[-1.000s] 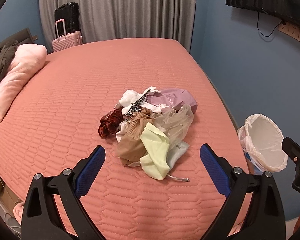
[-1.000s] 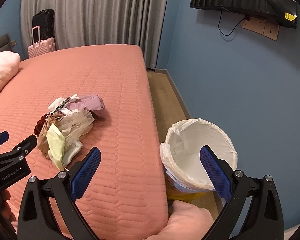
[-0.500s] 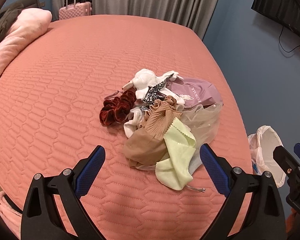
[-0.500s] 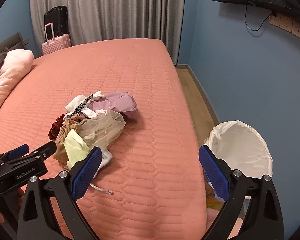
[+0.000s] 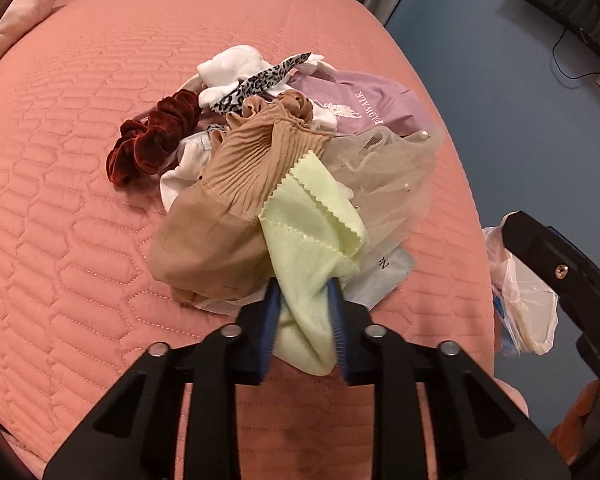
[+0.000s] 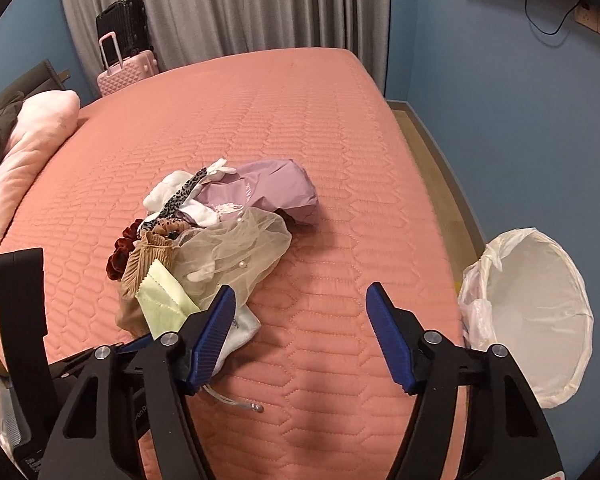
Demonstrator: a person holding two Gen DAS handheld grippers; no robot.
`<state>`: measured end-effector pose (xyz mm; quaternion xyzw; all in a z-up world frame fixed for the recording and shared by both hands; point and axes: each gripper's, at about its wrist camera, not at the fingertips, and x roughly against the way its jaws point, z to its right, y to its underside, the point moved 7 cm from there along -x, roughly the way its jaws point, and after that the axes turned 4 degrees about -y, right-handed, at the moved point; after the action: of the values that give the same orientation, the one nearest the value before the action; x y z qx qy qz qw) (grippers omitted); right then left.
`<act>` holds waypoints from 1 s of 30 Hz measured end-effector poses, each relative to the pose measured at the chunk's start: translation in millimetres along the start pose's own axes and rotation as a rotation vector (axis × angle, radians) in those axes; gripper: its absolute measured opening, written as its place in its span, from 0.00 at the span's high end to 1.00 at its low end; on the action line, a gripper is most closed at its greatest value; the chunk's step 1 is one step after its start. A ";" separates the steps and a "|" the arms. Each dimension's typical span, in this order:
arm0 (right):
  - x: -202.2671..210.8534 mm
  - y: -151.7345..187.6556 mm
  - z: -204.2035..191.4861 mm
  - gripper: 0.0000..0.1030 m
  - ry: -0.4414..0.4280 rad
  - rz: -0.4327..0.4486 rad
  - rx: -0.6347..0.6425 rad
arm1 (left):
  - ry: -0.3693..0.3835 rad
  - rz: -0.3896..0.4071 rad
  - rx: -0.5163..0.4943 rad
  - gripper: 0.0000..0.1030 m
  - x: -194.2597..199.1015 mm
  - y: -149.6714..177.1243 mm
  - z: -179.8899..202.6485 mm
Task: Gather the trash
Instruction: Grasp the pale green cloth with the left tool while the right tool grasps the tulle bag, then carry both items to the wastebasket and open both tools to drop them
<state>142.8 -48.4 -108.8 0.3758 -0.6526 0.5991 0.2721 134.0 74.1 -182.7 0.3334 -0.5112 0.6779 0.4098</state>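
A pile of soft trash lies on the pink quilted bed [image 5: 60, 200]: a pale green cloth [image 5: 312, 220], tan stockings [image 5: 228, 200], a dark red scrunchie [image 5: 152, 140], a lilac bag [image 5: 364, 104] and beige tulle [image 5: 388, 176]. My left gripper [image 5: 303, 286] is closing, and its blue pads press on the lower end of the green cloth. My right gripper [image 6: 301, 292] hovers over bare quilt just right of the pile [image 6: 220, 240]. Its jaws are closing with nothing between them. A white-lined trash bin [image 6: 540, 280] stands on the floor beside the bed, to the right.
A pale blue mask [image 5: 388, 276] lies under the pile's near edge, and a thin wire piece [image 6: 236, 402] rests on the quilt near me. A pink pillow [image 6: 32, 148] sits far left. Suitcases [image 6: 128, 64] stand before the grey curtain. The blue wall runs close along the right.
My left gripper came down onto the pile and closed on the green cloth. My right gripper swung left from the bin toward the bed, and its jaws narrowed.
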 end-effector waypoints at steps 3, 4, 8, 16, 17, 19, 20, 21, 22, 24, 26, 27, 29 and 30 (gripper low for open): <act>-15.4 1.4 -8.1 0.51 -0.049 -0.037 -0.012 | 0.013 0.016 0.019 0.95 8.8 -3.5 -7.6; -20.5 1.8 -11.1 0.53 -0.066 -0.047 -0.019 | 0.016 0.025 0.022 0.95 13.3 -4.5 -10.2; -41.0 0.4 -20.8 0.58 -0.107 -0.078 -0.035 | -0.001 0.046 0.017 0.96 27.2 -7.8 -20.0; -71.5 2.5 -42.4 0.99 -0.215 -0.146 -0.066 | -0.021 0.058 0.013 0.96 44.0 -12.3 -30.5; -71.7 2.3 -44.2 0.99 -0.220 -0.146 -0.065 | -0.023 0.060 0.012 0.96 46.0 -12.2 -31.6; -68.4 1.8 -46.0 0.99 -0.219 -0.136 -0.059 | -0.031 0.066 0.007 0.96 39.7 -17.2 -28.5; -65.0 0.7 -45.1 0.99 -0.215 -0.128 -0.054 | -0.033 0.071 0.003 0.96 42.4 -17.5 -28.4; -59.7 -0.6 -44.7 0.99 -0.212 -0.115 -0.051 | -0.035 0.077 -0.002 0.96 42.9 -18.5 -27.1; -52.9 -2.6 -43.4 0.99 -0.212 -0.102 -0.052 | -0.039 0.084 -0.007 0.96 43.9 -20.2 -26.4; -41.5 -6.0 -39.9 0.99 -0.211 -0.080 -0.056 | -0.039 0.095 -0.010 0.96 48.5 -22.3 -24.4; -28.4 -9.1 -35.5 0.99 -0.216 -0.055 -0.061 | -0.037 0.106 -0.011 0.96 53.8 -23.8 -22.4; -22.5 -11.0 -33.9 0.99 -0.213 -0.041 -0.059 | -0.037 0.112 -0.014 0.96 55.7 -24.1 -20.5; -8.4 -14.3 -29.5 0.99 -0.204 -0.012 -0.052 | -0.038 0.124 -0.023 0.96 60.2 -25.4 -15.3; -1.3 -16.3 -27.2 0.99 -0.205 0.002 -0.055 | -0.037 0.129 -0.029 0.96 63.0 -25.6 -12.6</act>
<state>154.3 -21.3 -96.8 0.4268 -0.6934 0.5399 0.2135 128.7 103.4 -120.2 0.3063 -0.5490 0.6891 0.3605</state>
